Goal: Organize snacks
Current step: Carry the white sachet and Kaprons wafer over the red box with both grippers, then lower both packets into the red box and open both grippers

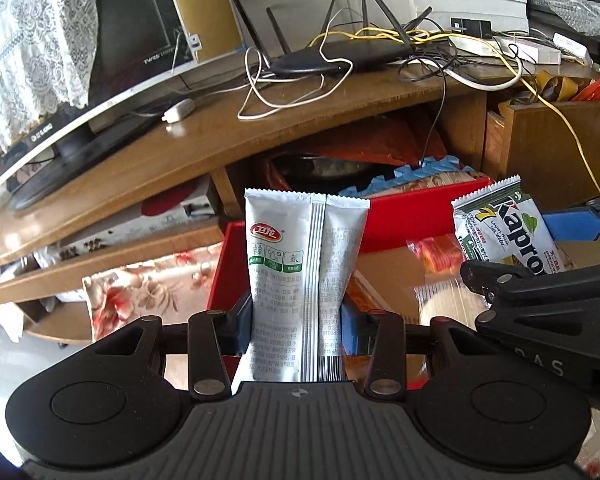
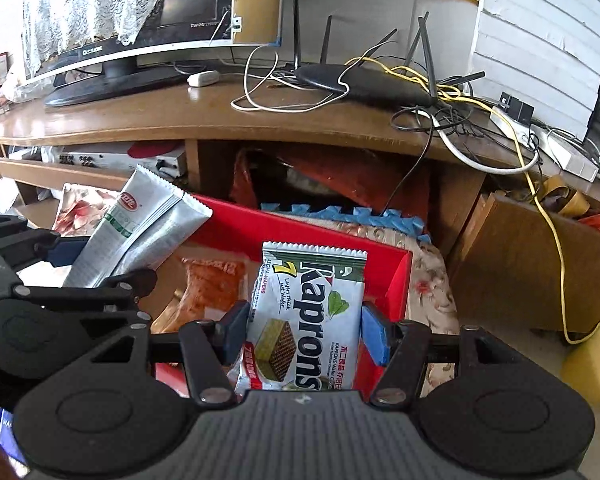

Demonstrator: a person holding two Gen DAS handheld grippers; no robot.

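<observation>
Snacks: your left gripper [image 1: 296, 320] fingers are gripping a silver foil snack packet [image 1: 306, 264]; your right gripper [image 2: 302, 332] fingers are gripping a white-and-green Kaprons wafer packet [image 2: 306, 316] above a red box [image 2: 396, 276].

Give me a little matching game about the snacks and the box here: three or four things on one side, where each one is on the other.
Things:
1. silver packet
2. Kaprons wafer pack
3. orange snack bag
4. router

Places:
A. lying inside the red box
B. on the wooden desk among cables
C. in the left gripper
D. in the right gripper

Pairs: 1-C, 2-D, 3-A, 4-B
</observation>
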